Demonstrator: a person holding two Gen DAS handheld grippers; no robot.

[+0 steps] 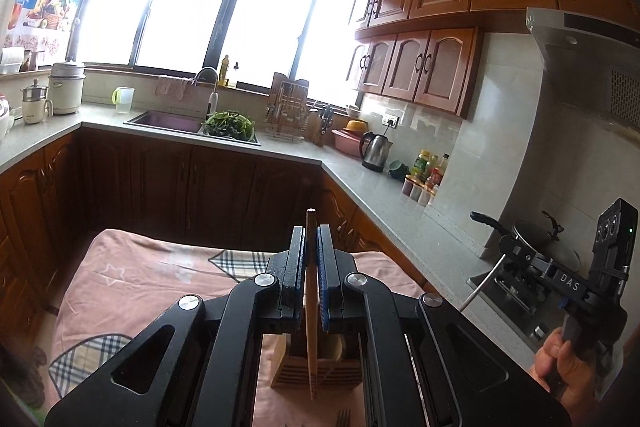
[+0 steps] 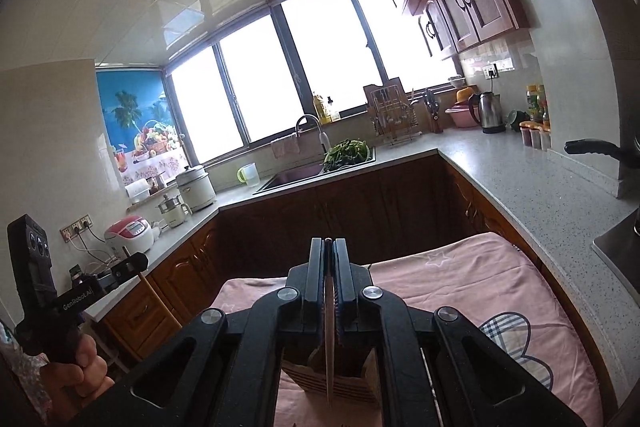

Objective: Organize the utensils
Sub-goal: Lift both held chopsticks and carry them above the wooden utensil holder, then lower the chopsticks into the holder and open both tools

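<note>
In the left wrist view, the left tool [image 1: 310, 247] is clamped on a wooden chopstick [image 1: 310, 291], a light, stiff, smooth stick pinched near its upper end that could swivel; it hangs over the wooden holder [image 1: 320, 367] on the pink-clothed table [image 1: 120, 287], whose contents I cannot make out. In the right wrist view, the right tool [image 2: 329, 263] is closed on a thin metal utensil [image 2: 329, 339], probably slippery, held above the same wooden holder [image 2: 372, 371].
</note>
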